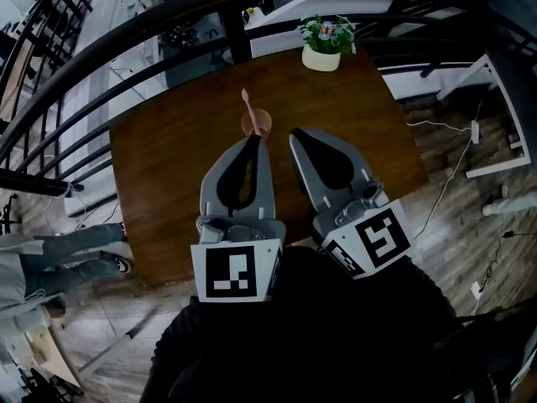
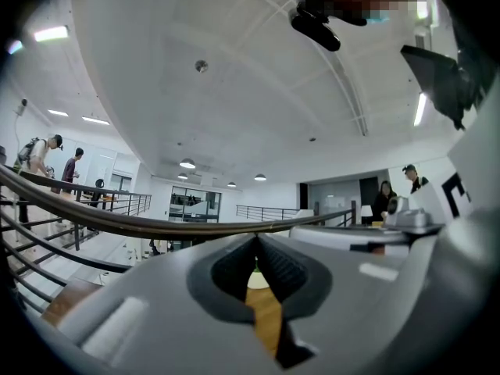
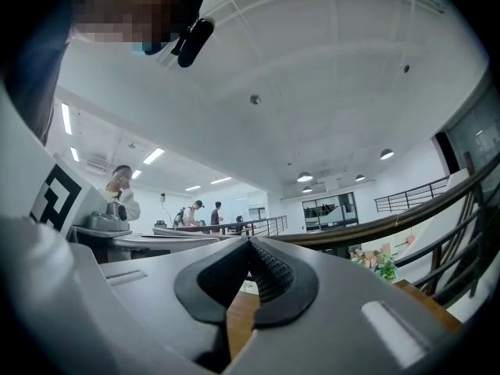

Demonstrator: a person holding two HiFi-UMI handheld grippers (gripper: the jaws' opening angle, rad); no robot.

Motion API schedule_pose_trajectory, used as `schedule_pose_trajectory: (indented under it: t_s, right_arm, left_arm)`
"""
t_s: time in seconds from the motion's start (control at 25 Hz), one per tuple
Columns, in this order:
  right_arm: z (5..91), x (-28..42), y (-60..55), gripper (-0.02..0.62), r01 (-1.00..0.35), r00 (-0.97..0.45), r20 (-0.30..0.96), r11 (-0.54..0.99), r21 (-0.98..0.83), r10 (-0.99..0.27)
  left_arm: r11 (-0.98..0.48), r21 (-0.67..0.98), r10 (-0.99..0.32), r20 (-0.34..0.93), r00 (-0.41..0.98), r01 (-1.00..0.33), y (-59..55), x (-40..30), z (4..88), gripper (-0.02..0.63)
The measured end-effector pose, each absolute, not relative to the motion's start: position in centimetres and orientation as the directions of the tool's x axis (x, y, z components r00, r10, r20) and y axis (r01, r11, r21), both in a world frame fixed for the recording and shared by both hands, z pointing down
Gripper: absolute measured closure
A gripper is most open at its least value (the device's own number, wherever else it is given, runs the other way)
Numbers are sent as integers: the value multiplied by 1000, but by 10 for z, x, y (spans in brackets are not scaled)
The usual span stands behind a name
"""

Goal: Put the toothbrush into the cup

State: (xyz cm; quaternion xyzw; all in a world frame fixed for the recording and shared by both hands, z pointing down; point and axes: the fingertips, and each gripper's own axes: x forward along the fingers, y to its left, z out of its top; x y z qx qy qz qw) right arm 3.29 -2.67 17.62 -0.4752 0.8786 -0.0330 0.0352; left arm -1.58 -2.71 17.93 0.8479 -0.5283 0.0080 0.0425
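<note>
Already the pink toothbrush (image 1: 246,101) stands tilted in the small cup (image 1: 257,124), near the middle of the brown wooden table (image 1: 168,158). On the near side of the cup, the left gripper (image 1: 257,139) has its jaws pressed together with nothing between them. Beside it, the right gripper (image 1: 295,133) is likewise closed and empty. A potted plant (image 1: 325,39) sits at the table's far edge, with a dark curved railing (image 1: 210,7) beyond
</note>
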Motion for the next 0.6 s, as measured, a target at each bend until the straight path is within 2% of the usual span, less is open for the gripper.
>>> schedule_pose_trajectory:
  t_s: [0.6]
  right_arm:
    - [172, 32, -29, 595, -827, -554, -37, 555, -88, -832]
  left_arm:
    - [-444, 61, -892, 63, 447, -894, -28, -16, 175, 598]
